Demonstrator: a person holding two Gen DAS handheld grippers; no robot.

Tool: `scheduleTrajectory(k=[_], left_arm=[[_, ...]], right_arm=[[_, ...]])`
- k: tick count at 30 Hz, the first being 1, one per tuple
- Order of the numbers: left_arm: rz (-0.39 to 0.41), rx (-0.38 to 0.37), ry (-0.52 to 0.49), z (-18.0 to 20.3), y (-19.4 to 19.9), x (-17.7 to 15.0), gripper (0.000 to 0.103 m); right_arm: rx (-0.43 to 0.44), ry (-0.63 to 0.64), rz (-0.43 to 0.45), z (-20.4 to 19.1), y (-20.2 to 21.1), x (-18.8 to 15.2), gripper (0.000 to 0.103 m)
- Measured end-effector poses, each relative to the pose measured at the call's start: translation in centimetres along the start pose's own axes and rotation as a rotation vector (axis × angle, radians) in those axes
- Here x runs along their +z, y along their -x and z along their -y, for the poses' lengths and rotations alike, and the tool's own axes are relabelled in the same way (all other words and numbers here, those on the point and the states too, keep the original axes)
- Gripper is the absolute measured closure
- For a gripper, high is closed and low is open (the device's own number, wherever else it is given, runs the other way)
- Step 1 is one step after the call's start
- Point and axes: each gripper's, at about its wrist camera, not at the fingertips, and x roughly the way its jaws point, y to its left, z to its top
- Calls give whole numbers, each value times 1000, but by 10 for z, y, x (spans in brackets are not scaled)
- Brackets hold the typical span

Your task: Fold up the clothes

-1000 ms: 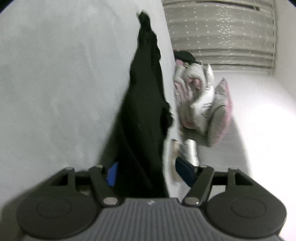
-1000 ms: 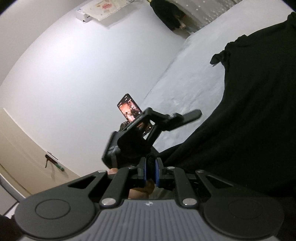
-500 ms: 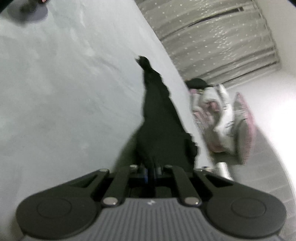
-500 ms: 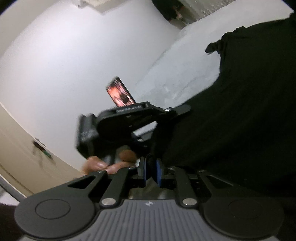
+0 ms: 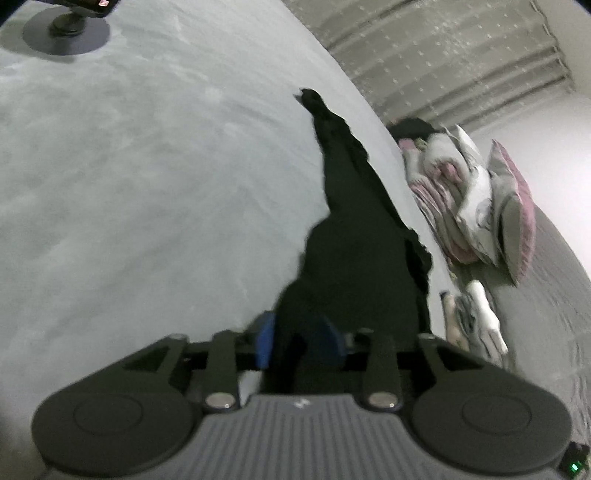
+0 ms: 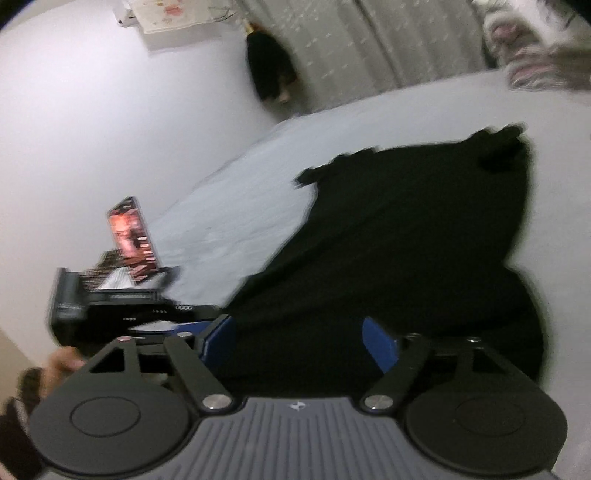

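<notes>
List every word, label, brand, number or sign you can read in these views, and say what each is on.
None can be read.
Phone screen: lit in red, its content blurred.
Black device beside the phone: small white marks, too blurred to read.
Gripper bodies: a small pale logo mark, no letters.
Wall hanging: a pattern, no legible text.

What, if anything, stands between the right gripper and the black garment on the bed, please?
Nothing visible does. The right gripper has just been opening, and the black fabric garment lies directly between and ahead of its blue-padded fingers on the pale grey bed sheet. The upright phone stands off to the side.
</notes>
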Motion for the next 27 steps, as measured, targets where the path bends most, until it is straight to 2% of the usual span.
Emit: scheduleTrajectory(k=[2,4,10,16,20,24,27], left_arm=[[-17,-13,-26,0,4,-2,59],[-26,-11,-56,3,6,-4,57],[-40,-15,-129,7,13,-13,46],[-38,-13,-195,12,14,-19,40],[-35,-22,-225,16,16,-23,28],[-32,-14,-255,20,17,-26,27],[-16,1,-259,20,20,-27,28]], right_arm=[[-59,-2,18,10,8,-3,19],[-101,-11,24,20,16,-8,18],[-178,-45,49,44,33,-13,18],[-239,-155,77,71,44,-10,18],[-319,-222,68,85,41,-10,18],[-368,-238,60,93,38,-10,18],[-401,-209,56,90,35,-8,23]])
